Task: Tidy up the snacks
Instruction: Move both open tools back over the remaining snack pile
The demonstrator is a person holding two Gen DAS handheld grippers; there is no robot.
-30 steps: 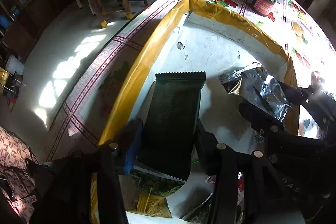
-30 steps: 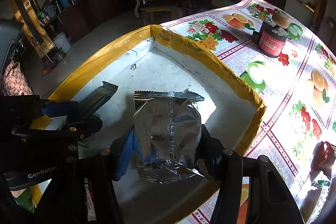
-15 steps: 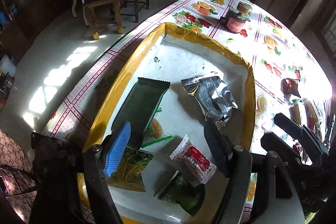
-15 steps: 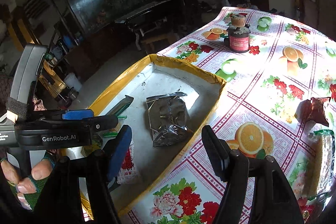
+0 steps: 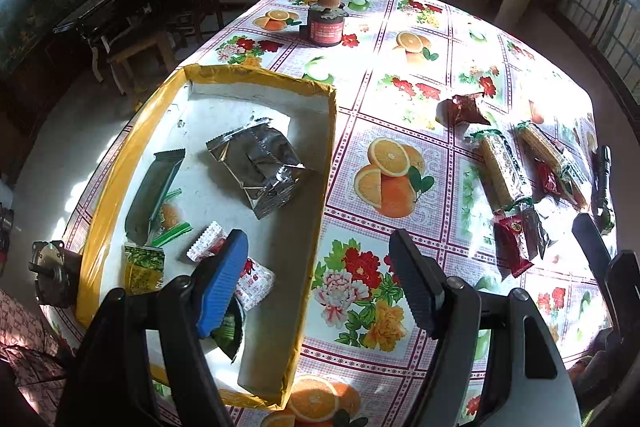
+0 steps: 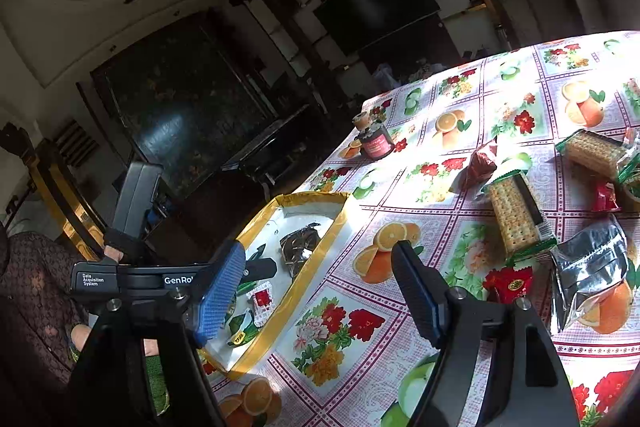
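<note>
Both tongs are up off the bench and released — the left tongs (image 5: pixel 320 279) hang over the near edge of the yellow-rimmed tray (image 5: pixel 120 171), the right tongs (image 6: pixel 320 291) above the flowered cloth (image 6: pixel 448 155). In the tray lie a silver pouch (image 5: pixel 260 171), a dark green bar (image 5: pixel 152 187) and small packets; cracker packs (image 6: pixel 512 211) and another silver bag (image 6: pixel 592 267) lie loose on the cloth — well apart from the tray.
</note>
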